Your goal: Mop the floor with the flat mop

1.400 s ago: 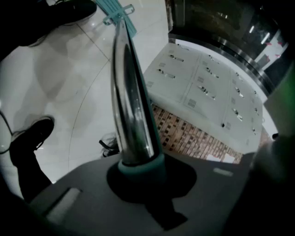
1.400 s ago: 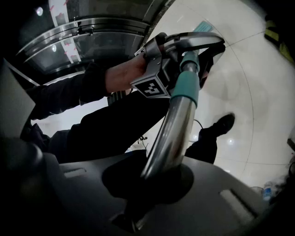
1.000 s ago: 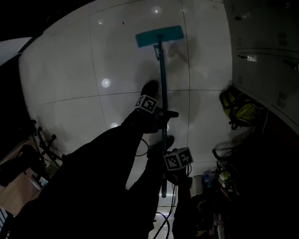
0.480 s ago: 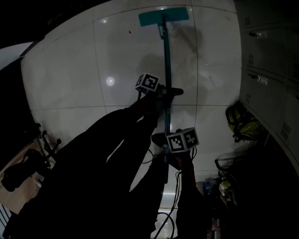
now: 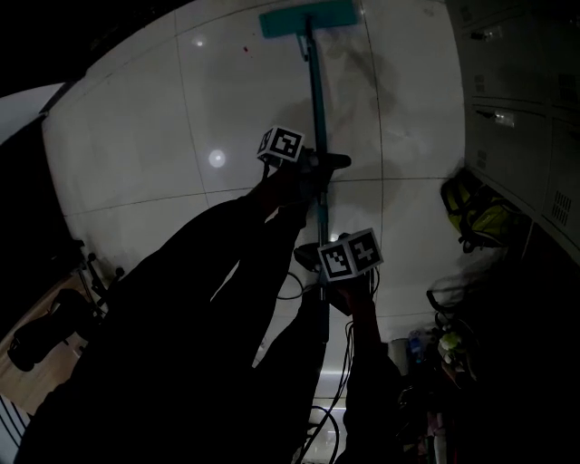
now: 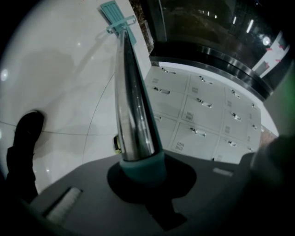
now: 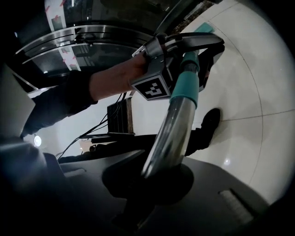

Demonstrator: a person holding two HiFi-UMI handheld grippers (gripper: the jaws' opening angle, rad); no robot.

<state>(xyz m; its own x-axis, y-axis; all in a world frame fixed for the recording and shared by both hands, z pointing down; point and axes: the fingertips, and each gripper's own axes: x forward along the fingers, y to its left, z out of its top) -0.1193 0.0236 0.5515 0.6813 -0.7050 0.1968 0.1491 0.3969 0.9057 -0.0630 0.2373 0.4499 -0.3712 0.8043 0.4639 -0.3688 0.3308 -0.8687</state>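
Mopping stroke apparently under way: left tongs (image 5: 317,169) and right tongs (image 5: 328,276) both clamp the flat mop (image 5: 316,100) pole, teal head (image 5: 308,18) on tiled floor (image 5: 136,136) ahead; next probably a steady pull back.

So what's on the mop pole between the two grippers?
Nothing but bare mop pole between left gripper and right gripper, shown in the head view.

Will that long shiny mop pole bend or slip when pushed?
Probably stiff: the mop pole looks like straight metal. Polished, so maybe slippery; left gripper and right gripper both clamp it. The flat head likely glides on the glossy floor.
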